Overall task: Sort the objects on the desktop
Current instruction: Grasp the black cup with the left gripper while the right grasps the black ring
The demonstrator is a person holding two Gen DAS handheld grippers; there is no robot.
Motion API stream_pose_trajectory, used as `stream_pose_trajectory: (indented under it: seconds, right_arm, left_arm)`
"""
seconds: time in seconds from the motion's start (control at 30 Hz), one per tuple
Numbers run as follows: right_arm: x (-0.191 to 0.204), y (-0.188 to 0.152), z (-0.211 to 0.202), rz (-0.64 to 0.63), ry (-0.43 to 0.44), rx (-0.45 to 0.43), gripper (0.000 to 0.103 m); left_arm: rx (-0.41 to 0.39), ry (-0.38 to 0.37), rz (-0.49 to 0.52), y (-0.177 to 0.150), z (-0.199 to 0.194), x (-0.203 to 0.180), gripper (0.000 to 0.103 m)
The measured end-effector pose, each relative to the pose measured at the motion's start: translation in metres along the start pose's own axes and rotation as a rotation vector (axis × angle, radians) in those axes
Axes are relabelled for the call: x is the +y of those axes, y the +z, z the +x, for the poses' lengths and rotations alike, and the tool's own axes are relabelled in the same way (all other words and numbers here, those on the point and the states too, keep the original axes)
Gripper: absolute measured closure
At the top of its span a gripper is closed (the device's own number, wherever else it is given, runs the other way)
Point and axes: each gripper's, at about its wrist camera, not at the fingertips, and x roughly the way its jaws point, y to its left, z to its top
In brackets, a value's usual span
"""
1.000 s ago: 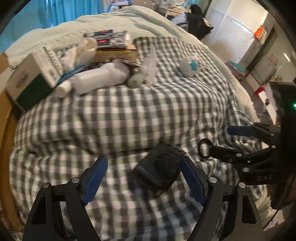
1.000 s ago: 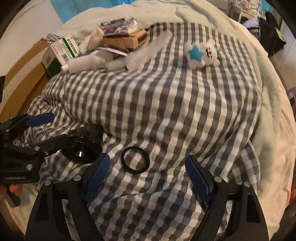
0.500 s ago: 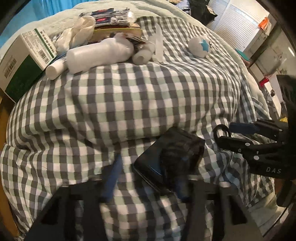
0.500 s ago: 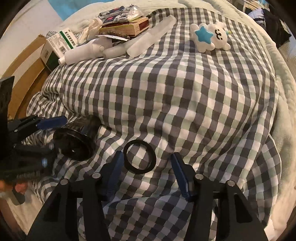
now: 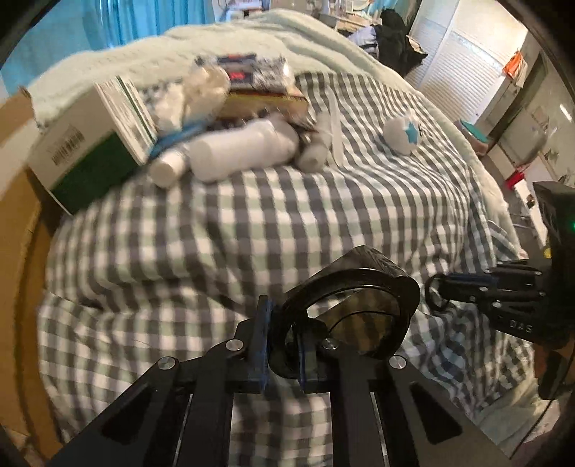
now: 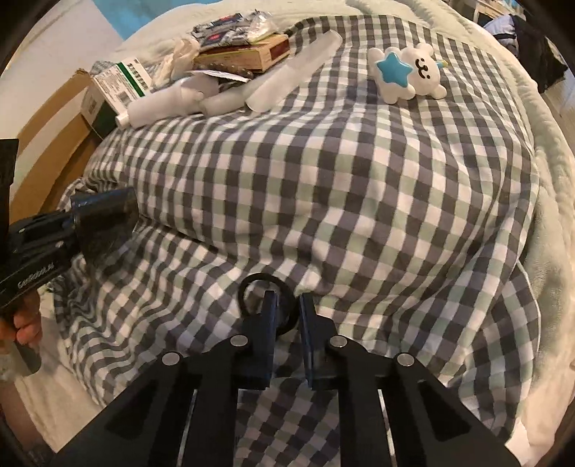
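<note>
My left gripper [image 5: 283,336] is shut on the rim of a black hollow cup-like holder [image 5: 359,309] and holds it lifted above the checked blanket [image 5: 215,230]. The holder also shows at the left of the right wrist view [image 6: 104,219], gripped by the left gripper [image 6: 68,224]. My right gripper [image 6: 286,316] is shut on a thin black ring [image 6: 257,291], which sticks out ahead of the fingers just over the blanket [image 6: 359,179]. In the left wrist view the right gripper [image 5: 449,285] holds the ring [image 5: 433,292] at the right.
A pile at the far end holds a green-and-white box [image 6: 118,86], white bottles [image 6: 158,107], a brown box [image 6: 248,55], packets [image 6: 230,27] and a frosted tube [image 6: 298,75]. A white plush with a blue star [image 6: 406,72] lies far right. Cardboard [image 6: 46,143] stands at the left.
Both grippers closed: the left one on the black holder's rim and lifted it off the blanket, the right one on the black ring.
</note>
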Motion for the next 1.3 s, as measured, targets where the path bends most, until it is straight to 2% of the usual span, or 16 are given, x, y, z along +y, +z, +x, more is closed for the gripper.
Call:
stream_pose_trajectory:
  seconds: [0.4,0.47,0.93,1.03,1.07,1.1,1.17,1.3]
  right_arm:
    - [0.022,-0.004,-0.02,-0.073,0.009,-0.027,0.092]
    - [0.027,0.01,-0.014,-0.078,0.013,-0.033,0.092]
    - [0.047,0.035,-0.049,-0.147,0.016,-0.105,0.092]
    - [0.049,0.038,-0.048,-0.163,-0.019,-0.098,0.091]
    - [0.048,0.037,-0.044,-0.151,-0.023,-0.083,0.084]
    - [0.045,0.035,-0.039,-0.134,-0.034,-0.071,0.069]
    - [0.041,0.029,-0.026,-0.113,-0.051,-0.034,0.049]
    - [0.039,0.021,-0.002,-0.114,-0.069,0.031,0.049]
  left_arm:
    - [-0.045,0.003,-0.076,0.001,-0.016,0.021,0.092]
    - [-0.055,0.002,-0.084,0.002,-0.019,0.024,0.092]
    - [-0.175,0.031,-0.12,0.011,-0.063,0.048,0.092]
    - [-0.194,0.03,-0.126,0.012,-0.067,0.051,0.092]
    - [-0.187,0.023,-0.128,0.011,-0.066,0.052,0.092]
    - [-0.182,0.022,-0.128,0.009,-0.064,0.053,0.092]
    - [-0.171,0.022,-0.125,0.006,-0.061,0.052,0.092]
    - [-0.134,0.013,-0.137,0.0,-0.051,0.054,0.092]
